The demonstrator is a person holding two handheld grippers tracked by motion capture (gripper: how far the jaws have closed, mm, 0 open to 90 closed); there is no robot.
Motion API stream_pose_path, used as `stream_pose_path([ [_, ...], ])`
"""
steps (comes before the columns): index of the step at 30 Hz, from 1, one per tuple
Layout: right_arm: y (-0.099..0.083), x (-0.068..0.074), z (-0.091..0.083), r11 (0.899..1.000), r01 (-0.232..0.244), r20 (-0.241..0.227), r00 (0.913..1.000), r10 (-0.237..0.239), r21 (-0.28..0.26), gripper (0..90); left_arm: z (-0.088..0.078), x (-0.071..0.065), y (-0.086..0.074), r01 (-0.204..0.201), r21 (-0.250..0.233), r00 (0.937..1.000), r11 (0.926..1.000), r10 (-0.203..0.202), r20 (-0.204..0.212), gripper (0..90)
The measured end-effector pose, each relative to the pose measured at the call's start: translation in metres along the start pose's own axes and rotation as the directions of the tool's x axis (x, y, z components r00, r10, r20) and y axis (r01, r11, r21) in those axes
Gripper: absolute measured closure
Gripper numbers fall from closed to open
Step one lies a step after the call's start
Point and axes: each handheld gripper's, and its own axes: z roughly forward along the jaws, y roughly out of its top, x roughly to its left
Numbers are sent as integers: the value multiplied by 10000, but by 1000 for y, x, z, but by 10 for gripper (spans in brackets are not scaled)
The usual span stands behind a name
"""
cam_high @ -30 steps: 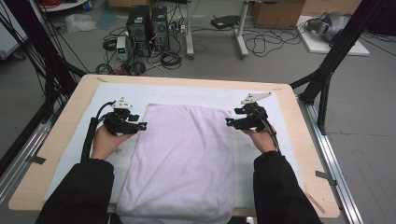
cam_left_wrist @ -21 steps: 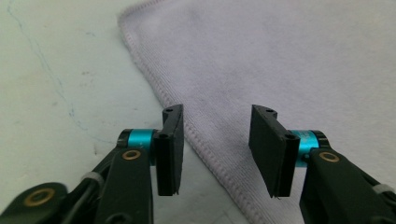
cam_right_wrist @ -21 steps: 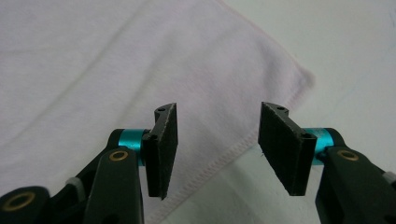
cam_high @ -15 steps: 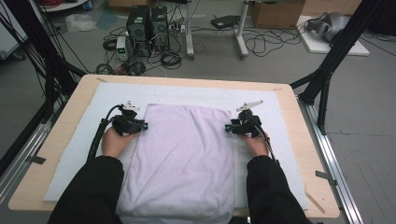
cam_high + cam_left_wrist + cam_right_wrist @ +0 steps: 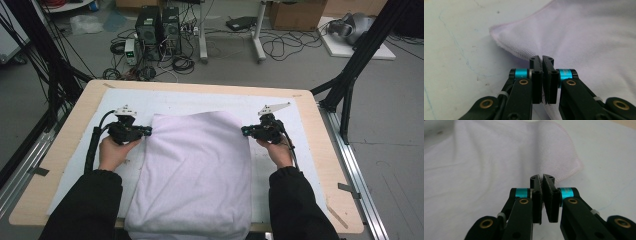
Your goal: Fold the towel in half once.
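Left gripper has just been closing, and its jaws are now pressed together on the hem of the white towel, a sliver of cloth caught between the pads just short of the towel's near corner. Same story on the right gripper: jaws have just been closing too, now clamped on the towel's edge with the rounded corner just beyond the tips. From the high view, the left gripper bites the towel's left side near the far corner, the right gripper bites the right side opposite. The towel lies flat between both hands on the pale mat, which covers the wooden table.
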Motion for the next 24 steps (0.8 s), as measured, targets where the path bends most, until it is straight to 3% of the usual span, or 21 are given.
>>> stream_pose_path([
  [2,-1,10,-11,9998,34,-395,9992,-41,-175,858,-10,-6,-8,-7,-56,9999,10000,8,162,861],
  [4,-5,25,-21,9991,422,-459,9980,-424,-56,858,-20,-14,-19,-309,147,9991,9994,304,306,861],
  [6,-14,37,-30,9989,450,-866,9952,-458,-111,858,-30,-23,-33,-485,145,9974,9987,476,544,860],
  [10,-42,56,-37,9969,557,-1250,9910,-484,556,855,-44,-37,-61,-690,335,9905,9971,644,1212,845],
  [11,-48,59,-37,9958,639,-1211,9911,-557,650,838,-45,-39,-66,-680,498,9897,9964,611,1294,807],
  [12,-52,59,-37,9958,529,-1188,9920,-437,751,756,-46,-40,-68,-696,649,9894,9955,606,1321,718],
  [14,-54,54,-39,9977,114,-1161,9932,-35,672,698,-47,-37,-66,-698,645,9889,9955,605,1354,604],
  [17,-46,48,-36,9993,166,-558,9983,-147,337,565,-43,-29,-50,-384,429,9942,9983,339,1018,516],
  [19,-39,42,-27,9996,43,-432,9991,-32,262,527,-33,-24,-40,-419,455,9971,9981,389,650,515],
  [23,-29,30,-2,9977,-230,-182,9995,242,641,485,-6,-14,-29,96,566,9995,9984,-113,307,510],
  [24,-29,29,4,9974,-117,-42,9999,120,718,498,1,-12,-28,275,623,9994,9977,-289,204,499],
])
